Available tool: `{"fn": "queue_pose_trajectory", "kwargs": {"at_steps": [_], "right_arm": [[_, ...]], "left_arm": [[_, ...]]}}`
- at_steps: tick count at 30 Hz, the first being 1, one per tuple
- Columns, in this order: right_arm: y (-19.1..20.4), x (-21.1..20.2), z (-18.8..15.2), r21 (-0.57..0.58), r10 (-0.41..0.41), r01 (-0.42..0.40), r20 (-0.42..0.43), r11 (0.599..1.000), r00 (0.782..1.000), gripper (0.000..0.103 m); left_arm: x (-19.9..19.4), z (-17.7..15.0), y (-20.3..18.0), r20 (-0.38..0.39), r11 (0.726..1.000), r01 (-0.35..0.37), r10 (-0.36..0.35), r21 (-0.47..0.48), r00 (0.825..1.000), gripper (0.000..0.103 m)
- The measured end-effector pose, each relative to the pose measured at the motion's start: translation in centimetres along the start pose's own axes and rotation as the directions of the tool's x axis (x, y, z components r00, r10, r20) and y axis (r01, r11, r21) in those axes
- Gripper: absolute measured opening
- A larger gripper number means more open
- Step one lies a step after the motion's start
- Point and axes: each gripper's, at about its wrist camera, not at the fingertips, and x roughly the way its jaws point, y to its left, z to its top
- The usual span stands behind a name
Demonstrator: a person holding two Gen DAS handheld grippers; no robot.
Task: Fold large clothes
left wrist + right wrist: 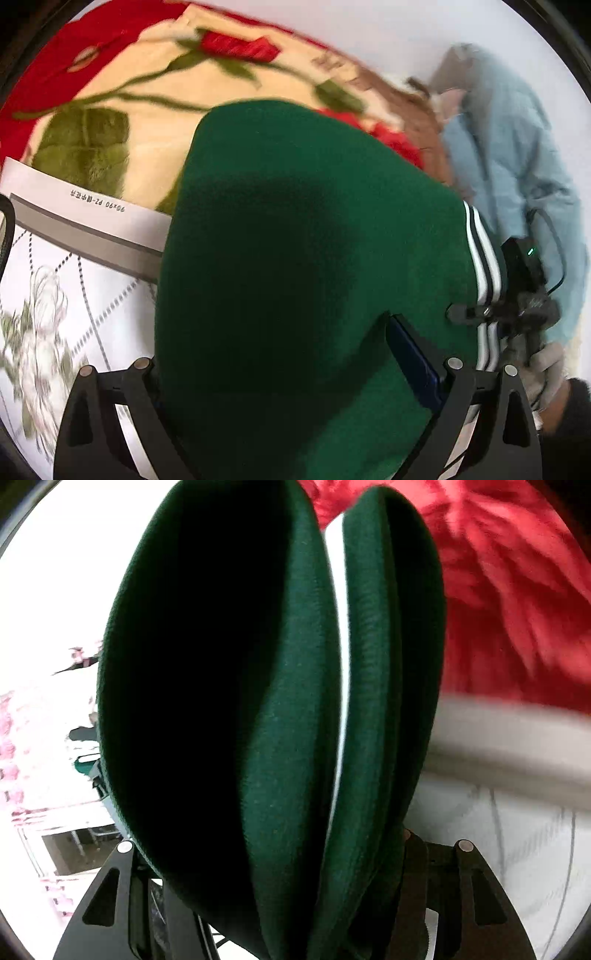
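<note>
Closest in, left hand-held gripper clamped on a thick bunch of the dark green garment, cloth swelling up between its fingers and filling most of the left wrist view. Same story on the other side: right hand-held gripper pinching several stacked layers of that green garment, jaws roughly half apart with the wad packed tight between them, a white stripe showing down the fold lines. So, garment lifted clear and carried at both ends, not lying flat anywhere. A bit further out in the left view, white stripes along the garment's edge, and just beyond them the other gripper's black body with a small green light. Below and behind, a quilted white sheet with a pale flower print, then a cream blanket with red roses spread across the bed. Farthest off, a person in a light blue jacket, heavily blurred. Progress, at a guess: folded over at least once already, judging by the doubled layers; still to do, laying it down, squaring the edges, maybe one more fold.
</note>
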Motion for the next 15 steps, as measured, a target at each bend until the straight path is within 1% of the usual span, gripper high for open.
{"fn": "queue_pose_trajectory", "kwargs": {"at_steps": [1,2,4,5,6,7,9,10,11,12,13,14,15], "right_arm": [[0.7,2.5,0.2,0.011,-0.016,0.016,-0.008,1.0,1.0,0.06],[0.3,3.2,1.2,0.023,-0.031,0.032,-0.022,0.999,0.999,0.06],[0.0,3.6,2.1,0.01,-0.057,0.057,-0.044,0.998,0.997,0.065],[0.1,3.6,1.8,-0.006,-0.089,0.089,-0.048,0.996,0.995,0.068],[-0.1,3.2,0.7,-0.018,-0.122,0.122,-0.043,0.992,0.992,0.071],[0.4,2.9,0.2,-0.049,-0.177,0.176,-0.023,0.983,0.984,0.075],[1.3,2.0,-1.2,-0.077,-0.291,0.293,0.042,0.953,0.956,0.083],[1.7,1.7,-1.8,-0.083,-0.328,0.332,0.064,0.94,0.943,0.084],[2.3,1.3,-2.7,-0.093,-0.388,0.397,0.101,0.913,0.916,0.087],[3.1,0.9,-3.7,-0.094,-0.456,0.47,0.144,0.877,0.879,0.092],[4.4,0.5,-3.0,-0.094,-0.499,0.519,0.176,0.85,0.848,0.092],[5.5,-0.5,-4.0,-0.099,-0.561,0.59,0.216,0.801,0.799,0.092],[5.1,-2.0,-3.6,-0.096,-0.602,0.636,0.242,0.766,0.761,0.094]], "left_arm": [[0.8,0.1,0.5,-0.014,1.0,-0.012,0.012,0.002,1.0,0.096],[1.4,0.1,0.9,-0.027,1.0,-0.015,0.015,0.008,1.0,0.096],[1.7,-0.1,1.2,-0.042,1.0,-0.015,0.015,0.018,0.999,0.096],[1.5,-0.2,1.0,-0.042,0.999,-0.021,0.022,0.034,0.999,0.096],[1.3,-0.4,0.8,-0.041,0.998,-0.031,0.033,0.047,0.999,0.097],[1.0,-0.7,0.5,-0.04,0.997,-0.051,0.054,0.061,0.998,0.097],[0.3,-1.1,0.0,-0.03,0.993,-0.088,0.091,0.074,0.995,0.097],[-0.2,-1.5,-0.3,-0.021,0.989,-0.123,0.125,0.081,0.992,0.096],[-0.9,-2.0,-0.7,-0.01,0.984,-0.156,0.157,0.09,0.987,0.096],[-1.4,-2.1,-0.6,0.002,0.978,-0.185,0.185,0.092,0.983,0.097],[-1.9,-2.4,-0.9,0.014,0.97,-0.223,0.223,0.099,0.975,0.097],[-2.9,-3.2,-1.7,0.03,0.953,-0.279,0.277,0.118,0.96,0.097],[-3.5,-3.5,-2.1,0.044,0.94,-0.317,0.314,0.126,0.948,0.098]]}}
